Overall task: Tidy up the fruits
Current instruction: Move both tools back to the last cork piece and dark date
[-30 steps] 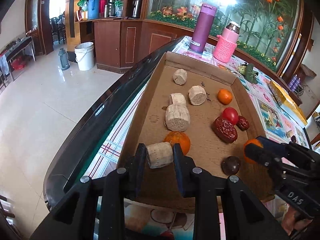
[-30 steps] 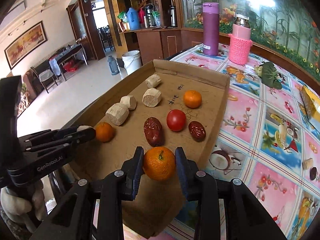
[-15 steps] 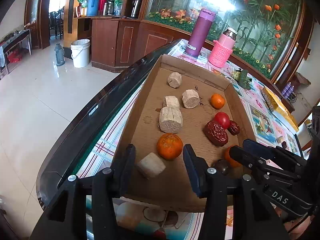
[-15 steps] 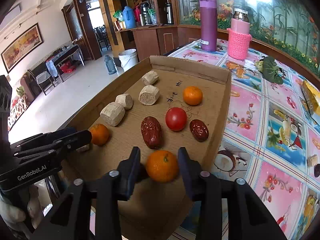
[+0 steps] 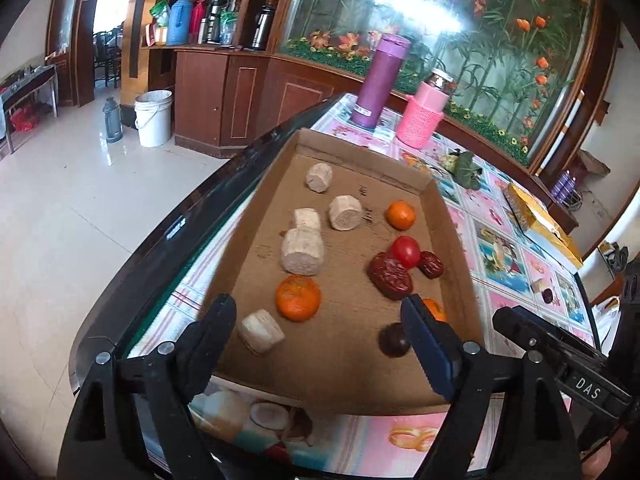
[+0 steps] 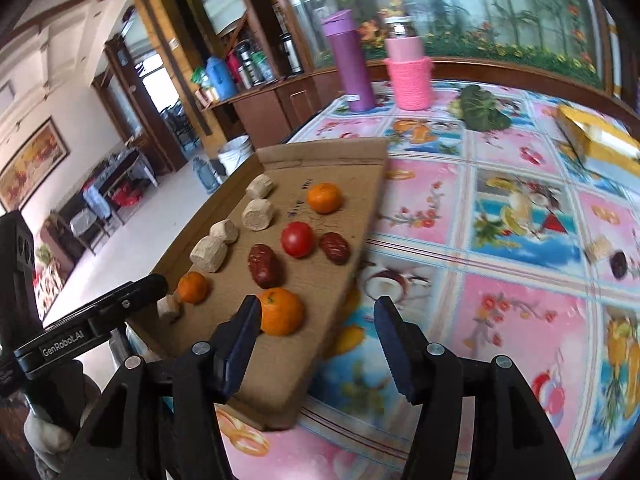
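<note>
The left claw [image 5: 318, 324], just opened, stood released around the pale cut sugarcane cylinder [image 5: 261, 331]; the right claw [image 6: 316, 320] gaped, round orange tangerine [image 6: 280, 311] at its nine o'clock.

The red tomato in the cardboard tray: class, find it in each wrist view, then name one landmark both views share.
Left wrist view: the red tomato sits right of centre, between two dark red dates, in the cardboard tray.
Right wrist view: the tomato sits left of centre, mid-height, between the same two dates.
Shared landmark: the purple flask standing at the far end of the table.
</note>
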Motion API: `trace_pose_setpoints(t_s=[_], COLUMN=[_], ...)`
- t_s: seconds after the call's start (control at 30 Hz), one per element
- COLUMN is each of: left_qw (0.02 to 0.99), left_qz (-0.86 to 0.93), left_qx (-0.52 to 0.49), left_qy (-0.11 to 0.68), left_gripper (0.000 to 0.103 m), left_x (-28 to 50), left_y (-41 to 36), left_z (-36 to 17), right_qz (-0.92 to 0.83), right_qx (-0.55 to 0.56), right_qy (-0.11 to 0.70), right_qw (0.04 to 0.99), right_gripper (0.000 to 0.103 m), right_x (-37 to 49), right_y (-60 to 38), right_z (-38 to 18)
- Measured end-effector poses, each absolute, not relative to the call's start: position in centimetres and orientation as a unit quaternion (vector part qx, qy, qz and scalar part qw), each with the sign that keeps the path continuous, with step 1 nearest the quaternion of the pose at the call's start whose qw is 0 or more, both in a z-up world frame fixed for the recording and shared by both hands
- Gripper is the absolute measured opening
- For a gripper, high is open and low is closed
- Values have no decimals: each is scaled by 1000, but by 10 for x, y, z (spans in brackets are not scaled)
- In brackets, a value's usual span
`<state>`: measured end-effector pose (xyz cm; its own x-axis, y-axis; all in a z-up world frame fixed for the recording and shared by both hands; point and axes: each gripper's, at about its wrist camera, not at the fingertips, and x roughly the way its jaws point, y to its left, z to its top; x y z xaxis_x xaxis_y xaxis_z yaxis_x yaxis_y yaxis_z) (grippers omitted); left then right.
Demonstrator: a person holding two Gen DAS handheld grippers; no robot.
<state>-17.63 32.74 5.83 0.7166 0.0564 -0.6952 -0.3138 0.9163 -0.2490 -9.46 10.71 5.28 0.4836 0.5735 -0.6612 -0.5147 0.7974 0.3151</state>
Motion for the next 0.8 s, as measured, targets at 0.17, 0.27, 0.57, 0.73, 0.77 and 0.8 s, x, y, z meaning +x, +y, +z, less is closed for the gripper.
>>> trace_pose_setpoints(t_s=[0.17,0.27,0.57,0.73,0.77,0.8], left_qw=[916,917,920,920,921,921], left_qz=[124,128,126,122,120,118], left_qx=[-113,-92,-65,-56,-54,-52], left_qy=[364,365,365,367,367,367], left_gripper=[84,84,84,84,84,84], left_x=[-173,-173,-175,-173,-173,-173], left_y=[295,283,260,249,247,246], left_z=[62,63,71,74,75,75], right_qz=[287,276,265,261,260,260], right_qx=[78,82,92,103,105,106], right_qy=[398,393,391,388,387,388], right_qw=[868,873,877,878,878,878], right_gripper=[64,67,67,68,68,68], right_x=[-99,-106,-112,-113,-113,-111], right_y=[75,65,43,30,27,24], right_z=[51,50,46,46,45,46])
